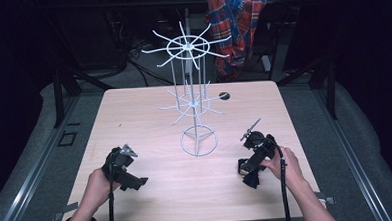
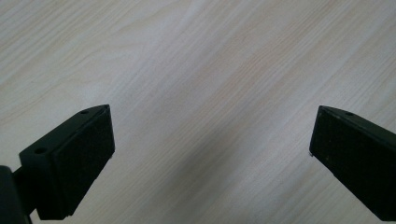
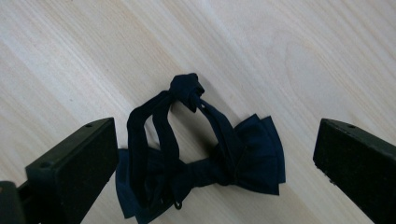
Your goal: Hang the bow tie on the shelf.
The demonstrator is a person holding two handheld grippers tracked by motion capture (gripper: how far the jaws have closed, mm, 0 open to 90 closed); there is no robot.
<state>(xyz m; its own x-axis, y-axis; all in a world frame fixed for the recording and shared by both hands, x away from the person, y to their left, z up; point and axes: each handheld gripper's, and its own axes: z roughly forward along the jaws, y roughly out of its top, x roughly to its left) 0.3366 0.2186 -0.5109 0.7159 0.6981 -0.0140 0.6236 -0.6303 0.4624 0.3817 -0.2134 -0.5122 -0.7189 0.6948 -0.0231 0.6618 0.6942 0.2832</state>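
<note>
While right hand-held gripper (image 3: 212, 163) hovers agape over bow tie (image 3: 205, 158), left hand-held gripper (image 2: 210, 154) gapes empty.

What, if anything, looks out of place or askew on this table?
Little stands out. The dark navy fabric bow tie lies crumpled on the light wooden table between the open right gripper jaws, its strap bunched in loops. The white wire display rack stands upright, hooks bare.

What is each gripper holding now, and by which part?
Nothing is held. The left gripper is open over bare table. The right gripper is open around the dark bow tie, without clamping it.
</note>
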